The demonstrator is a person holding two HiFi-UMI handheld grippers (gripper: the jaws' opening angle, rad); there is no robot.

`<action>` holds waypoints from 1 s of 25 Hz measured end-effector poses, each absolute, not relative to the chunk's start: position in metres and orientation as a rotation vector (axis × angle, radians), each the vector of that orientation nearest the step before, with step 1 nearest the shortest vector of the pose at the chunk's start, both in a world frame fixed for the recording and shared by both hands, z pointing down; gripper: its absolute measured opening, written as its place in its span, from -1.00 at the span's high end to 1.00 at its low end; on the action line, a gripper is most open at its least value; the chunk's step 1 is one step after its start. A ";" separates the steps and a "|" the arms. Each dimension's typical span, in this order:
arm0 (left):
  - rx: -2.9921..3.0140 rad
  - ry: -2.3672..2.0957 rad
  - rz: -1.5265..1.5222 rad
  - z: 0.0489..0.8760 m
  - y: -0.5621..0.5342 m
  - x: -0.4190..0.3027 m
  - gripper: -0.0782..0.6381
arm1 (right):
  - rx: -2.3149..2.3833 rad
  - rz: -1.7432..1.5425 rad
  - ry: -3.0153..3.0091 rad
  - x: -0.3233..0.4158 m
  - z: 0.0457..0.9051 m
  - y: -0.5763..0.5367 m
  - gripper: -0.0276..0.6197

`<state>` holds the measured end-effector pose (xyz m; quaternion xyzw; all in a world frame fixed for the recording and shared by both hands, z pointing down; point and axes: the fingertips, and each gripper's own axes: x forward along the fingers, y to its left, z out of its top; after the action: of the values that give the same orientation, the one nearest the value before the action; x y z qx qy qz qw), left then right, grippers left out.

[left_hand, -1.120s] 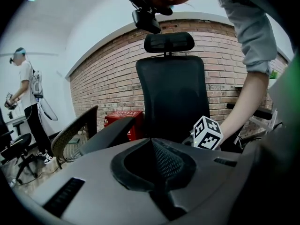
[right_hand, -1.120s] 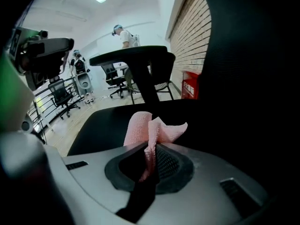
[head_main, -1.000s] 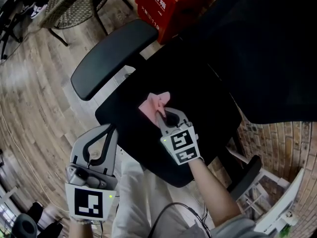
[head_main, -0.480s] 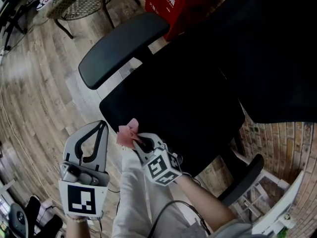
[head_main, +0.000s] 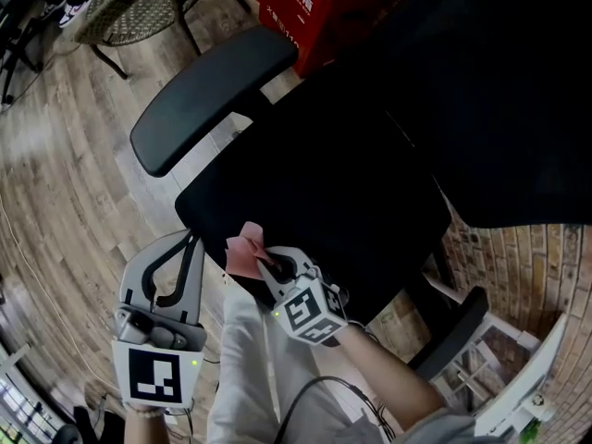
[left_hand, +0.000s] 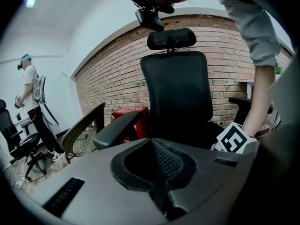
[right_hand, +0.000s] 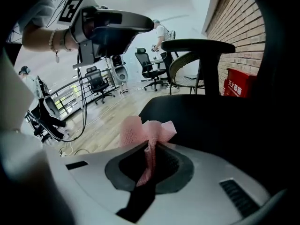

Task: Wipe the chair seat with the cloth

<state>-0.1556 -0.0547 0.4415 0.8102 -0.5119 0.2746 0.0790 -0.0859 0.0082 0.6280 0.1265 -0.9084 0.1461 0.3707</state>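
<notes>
Cloth [head_main: 243, 246] pulled to the front edge
Your right gripper [head_main: 265, 263], clamped on it, dragged it toward 7 o'clock across the chair seat [head_main: 351, 192]; one stroke seems done. Your left gripper [head_main: 190, 240] is closed, empty.

Chair seat [head_main: 324, 192]: centre, on plank floor [head_main: 65, 155].
Backrest [head_main: 499, 91]: right of seat.
Armrest [head_main: 213, 95]: along seat's far-left side.
Box [head_main: 324, 3]: behind armrest.
Wicker chair [head_main: 129, 7]: left of box.
Cloth [head_main: 245, 248]: in right gripper [head_main: 265, 263], at seat's near edge.
Left gripper [head_main: 191, 237]: left of right gripper, off the seat.
</notes>
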 end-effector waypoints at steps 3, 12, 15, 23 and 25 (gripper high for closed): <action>2.440 -1.510 0.812 0.442 -0.060 -0.146 0.73 | 0.407 0.357 -2.308 -0.064 0.630 -0.017 0.74; 2.528 -1.417 0.797 0.447 -0.083 -0.111 0.73 | 0.707 0.333 -2.223 0.019 0.641 -0.106 0.74; 2.544 -1.388 0.806 0.450 -0.089 -0.104 0.73 | 0.810 0.329 -2.184 0.048 0.644 -0.137 0.74; 2.580 -1.320 0.815 0.462 -0.104 -0.090 0.73 | 1.080 0.329 -2.042 0.135 0.653 -0.210 0.74; 2.589 -1.305 0.814 0.464 -0.106 -0.086 0.73 | 1.141 0.335 -2.006 0.155 0.654 -0.221 0.74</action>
<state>-0.0859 -0.1061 0.4638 0.8579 -0.4324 0.2699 0.0650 0.1551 -0.2214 0.6537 0.4497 -0.7906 0.1320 0.3941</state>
